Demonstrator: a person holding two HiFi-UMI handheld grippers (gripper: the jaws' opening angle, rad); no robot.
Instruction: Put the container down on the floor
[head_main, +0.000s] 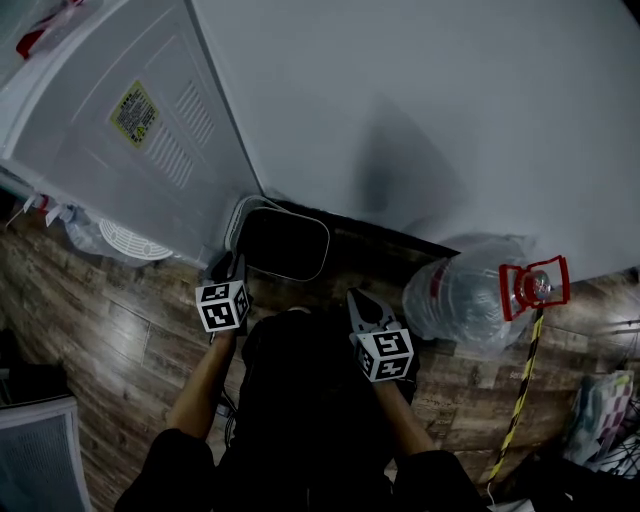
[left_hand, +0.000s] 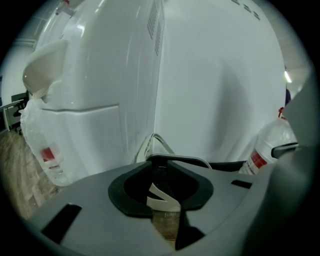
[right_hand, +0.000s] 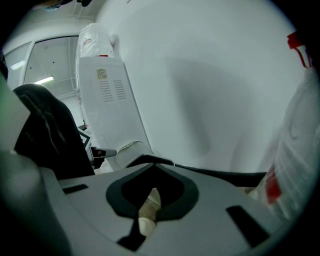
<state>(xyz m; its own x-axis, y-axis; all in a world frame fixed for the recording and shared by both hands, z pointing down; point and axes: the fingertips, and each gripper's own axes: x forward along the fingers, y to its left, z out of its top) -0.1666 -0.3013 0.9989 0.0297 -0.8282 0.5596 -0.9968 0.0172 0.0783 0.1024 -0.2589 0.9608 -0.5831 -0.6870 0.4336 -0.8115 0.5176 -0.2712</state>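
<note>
Head view: the container (head_main: 285, 243) lies on the floor (head_main: 120, 340) against the far wall, just beyond the left gripper (head_main: 230, 266). Its fingers and the right gripper's (head_main: 360, 300) are closed on nothing, so the task looks done.

White appliance cabinet (head_main: 130, 130) up at left, yellow label (head_main: 134, 113) on its side panel, white round grille (head_main: 130, 240) at its foot, plain white wall (head_main: 420, 100) behind, big clear water jug (head_main: 460, 295) at right, red handle (head_main: 535, 285) at its neck, yellow-black striped strip (head_main: 520, 385) trailing below it.
</note>
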